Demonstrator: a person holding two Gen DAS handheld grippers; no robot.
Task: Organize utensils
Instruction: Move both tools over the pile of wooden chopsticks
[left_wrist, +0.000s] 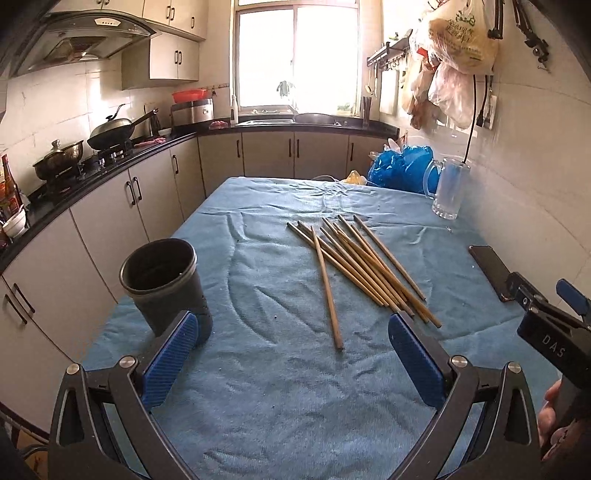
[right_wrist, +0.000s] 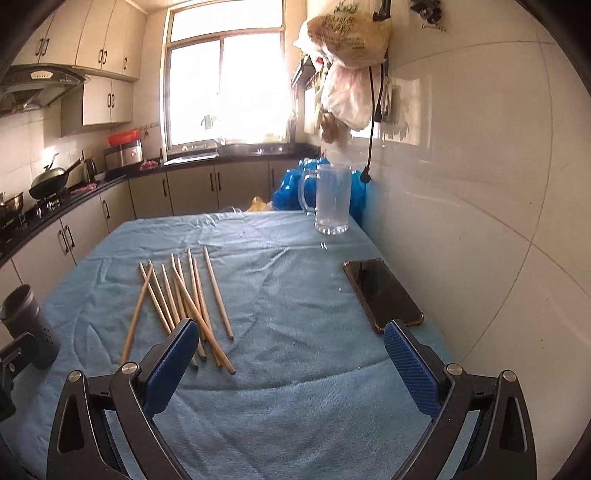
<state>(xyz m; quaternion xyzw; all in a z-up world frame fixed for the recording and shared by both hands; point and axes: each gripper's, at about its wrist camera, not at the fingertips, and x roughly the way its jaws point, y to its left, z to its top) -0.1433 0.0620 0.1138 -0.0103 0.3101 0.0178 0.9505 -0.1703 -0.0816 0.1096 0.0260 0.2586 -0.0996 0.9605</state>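
Kitchen table under a blue towel cloth (left_wrist: 258, 387): loose wooden chopsticks (left_wrist: 354, 266) fanned at 1 o'clock, dark round plastic holder cup (left_wrist: 162, 280) upright at 10 o'clock, likely their destination. Left gripper (left_wrist: 291, 354) and right gripper (right_wrist: 291, 354) both spread wide, empty, hovering short of the pile.

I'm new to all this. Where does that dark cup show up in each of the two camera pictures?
Left wrist view: the dark cup stands upright at left of centre, just beyond the left gripper's left finger.
Right wrist view: the dark cup sits at the far left edge, partly cut off.
Shared landmark: the chopsticks lying loose on the blue cloth, to the cup's right in both views.
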